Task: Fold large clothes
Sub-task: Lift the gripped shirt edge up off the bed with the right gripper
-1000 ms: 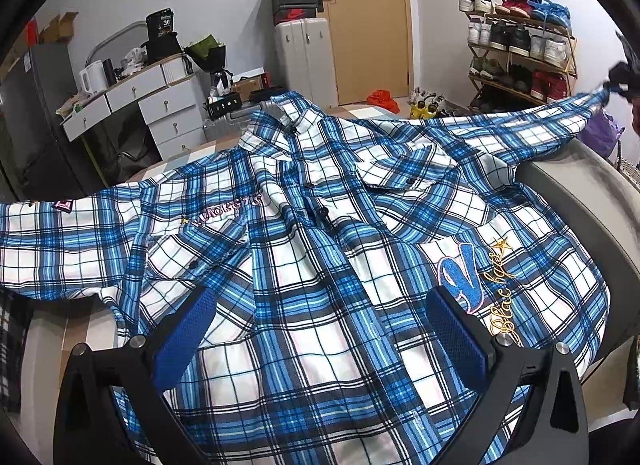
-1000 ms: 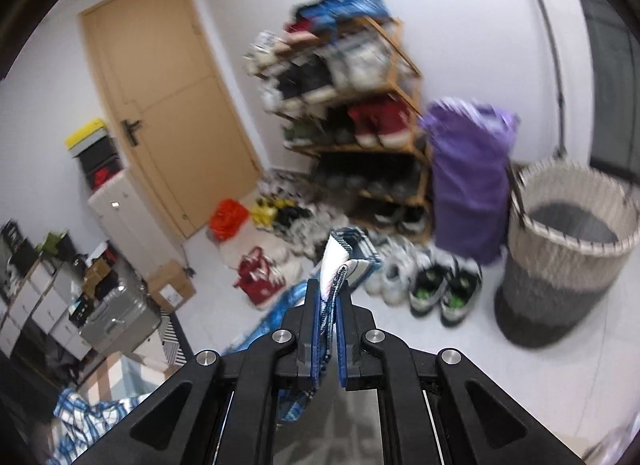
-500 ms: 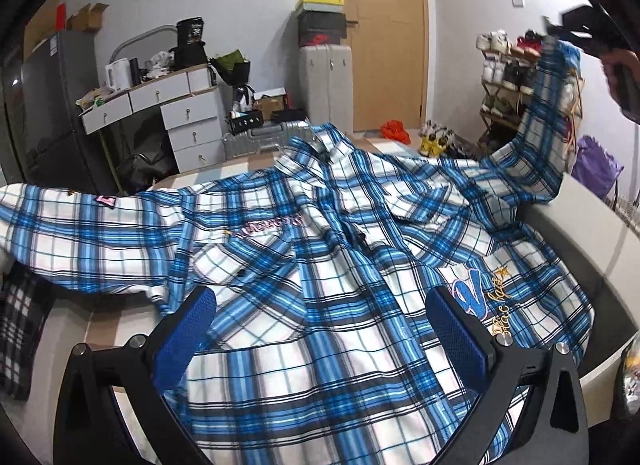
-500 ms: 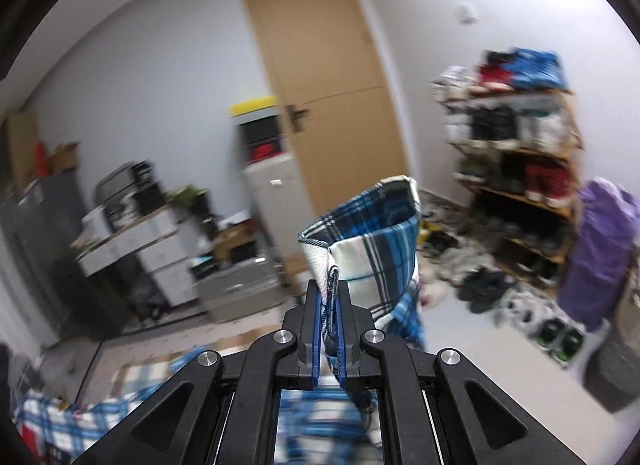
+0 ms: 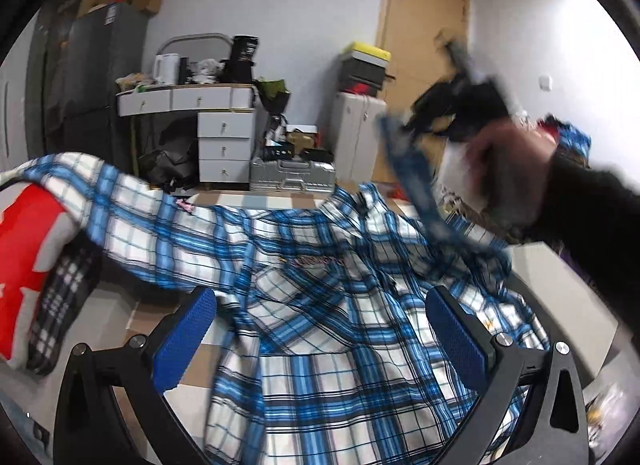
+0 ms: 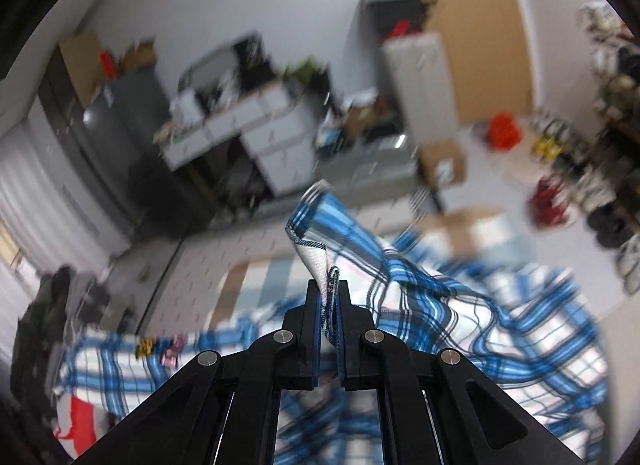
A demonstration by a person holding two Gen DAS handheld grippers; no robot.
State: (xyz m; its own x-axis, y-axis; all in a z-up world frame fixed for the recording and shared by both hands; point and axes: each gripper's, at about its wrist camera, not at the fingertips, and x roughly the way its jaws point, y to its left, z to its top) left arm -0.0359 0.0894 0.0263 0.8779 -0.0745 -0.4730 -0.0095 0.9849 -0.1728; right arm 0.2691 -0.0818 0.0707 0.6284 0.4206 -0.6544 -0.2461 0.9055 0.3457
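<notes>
A large blue, white and black plaid shirt (image 5: 320, 305) lies front up across the table. My left gripper (image 5: 322, 339) hovers open above its lower half with nothing between the blue pads (image 5: 188, 339). My right gripper (image 6: 329, 305) is shut on the cuff (image 6: 320, 225) of one sleeve. In the left wrist view that gripper (image 5: 404, 125) shows blurred at upper right, held by a hand (image 5: 504, 169) in a black sleeve. The pinched sleeve (image 5: 416, 185) hangs from it down to the shirt (image 6: 500, 325). The other sleeve (image 5: 100, 193) stretches out to the left.
A red and white cloth (image 5: 28, 249) and a dark checked cloth (image 5: 60, 313) lie at the table's left end. Behind stand white drawers (image 5: 226, 153), a silver suitcase (image 5: 292, 179), a white cabinet (image 5: 356, 133) and a wooden door (image 5: 420, 49). Shoes (image 6: 600, 193) line the floor at right.
The right gripper swung the pinched sleeve up from the far right and in over the shirt. The left gripper rose and shifted, still open; the shirt's left sleeve now shows higher in view.
</notes>
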